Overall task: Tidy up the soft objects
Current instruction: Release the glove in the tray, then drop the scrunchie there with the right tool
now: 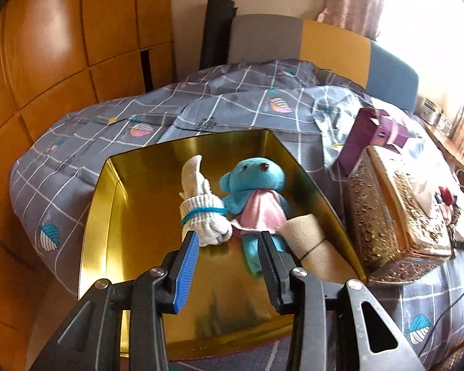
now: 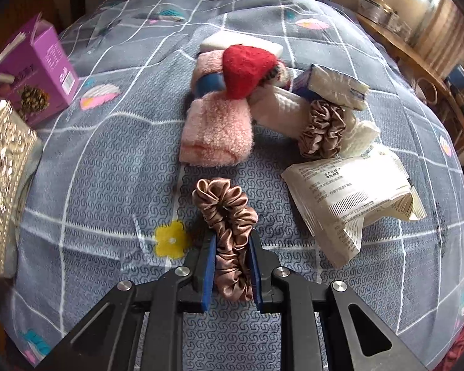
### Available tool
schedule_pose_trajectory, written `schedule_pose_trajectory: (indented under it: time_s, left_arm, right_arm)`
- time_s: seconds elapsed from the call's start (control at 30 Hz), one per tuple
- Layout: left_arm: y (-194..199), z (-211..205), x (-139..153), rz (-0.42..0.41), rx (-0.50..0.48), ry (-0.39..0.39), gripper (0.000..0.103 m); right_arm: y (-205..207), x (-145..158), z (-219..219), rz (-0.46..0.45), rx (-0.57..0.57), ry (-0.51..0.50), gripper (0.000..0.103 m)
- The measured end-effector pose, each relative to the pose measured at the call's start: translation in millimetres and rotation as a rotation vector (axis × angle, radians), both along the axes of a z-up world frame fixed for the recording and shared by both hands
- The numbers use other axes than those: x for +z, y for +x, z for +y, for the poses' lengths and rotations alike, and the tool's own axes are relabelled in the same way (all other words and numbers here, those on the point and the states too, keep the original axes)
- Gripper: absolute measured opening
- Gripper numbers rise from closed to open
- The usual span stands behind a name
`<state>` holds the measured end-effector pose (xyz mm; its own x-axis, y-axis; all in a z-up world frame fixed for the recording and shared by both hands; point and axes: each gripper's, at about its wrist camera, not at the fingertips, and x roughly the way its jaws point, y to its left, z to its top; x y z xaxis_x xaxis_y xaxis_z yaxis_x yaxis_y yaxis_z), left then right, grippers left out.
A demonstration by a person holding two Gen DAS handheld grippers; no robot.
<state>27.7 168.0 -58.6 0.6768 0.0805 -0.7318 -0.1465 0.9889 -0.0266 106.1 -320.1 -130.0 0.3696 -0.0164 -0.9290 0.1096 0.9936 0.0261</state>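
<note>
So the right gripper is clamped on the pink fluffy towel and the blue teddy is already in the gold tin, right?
Not quite. The right wrist view shows the right gripper clamped on the brown satin scrunchie, not the pink fluffy towel. The blue teddy is indeed in the gold tin.

In the tin, glove bundle lies left of teddy.

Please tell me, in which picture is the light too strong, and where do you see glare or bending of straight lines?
Left wrist view: the window at top right is washed out white; the gold tin glares on its inner walls; the wardrobe panels curve. Right wrist view: light is softer and even; the quilt grid lines bulge outward.
</note>
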Motion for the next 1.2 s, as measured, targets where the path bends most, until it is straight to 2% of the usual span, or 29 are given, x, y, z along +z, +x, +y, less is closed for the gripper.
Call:
schedule_pose_trajectory:
  time_s: [0.23,0.37,0.47,0.6,0.73,0.83,0.93,1.1,1.2]
  left_arm:
    - [-5.2,-7.8,3.6,-0.014,-0.039,-0.001,0.039]
    - [-9.7,-12.9,5.1,-0.029,-0.067,0.013,0.039]
    - [-11.2,-13.8,5.6,-0.03,-0.082,0.002,0.039]
    - [-12.6,-15.1,4.2,-0.027,-0.093,0.002,0.039]
    - [-13.3,-13.5,1.3,-0.022,-0.094,0.01,0.039]
    - [-14.2,-10.0,-0.3,-0.022,-0.089,0.012,0.039]
    - [-15.2,-6.0,-0.6,-0.025,-0.075,0.011,0.039]
    - [-17.0,1.0,0.0,-0.029,-0.046,0.012,0.04]
    - [-17.4,11.0,0.5,-0.031,0.007,0.006,0.04]
  right_arm:
    - [30.1,39.6,7.5,-0.085,-0.012,0.045,0.018]
    - [68.2,77.3,28.1,-0.146,-0.005,0.036,0.018]
    - [94.1,112.6,56.2,-0.224,0.027,0.051,0.018]
    - [108.1,164.6,116.9,-0.361,0.188,0.09,0.018]
    - [89.3,194.9,194.1,-0.441,0.452,0.128,0.018]
    - [59.7,192.7,244.3,-0.432,0.642,0.139,0.018]
    - [32.7,176.4,279.7,-0.391,0.774,0.141,0.018]
    - [1.0,144.6,315.6,-0.311,0.904,0.174,0.018]
    - [-13.8,126.8,332.6,-0.266,0.96,0.198,0.018]
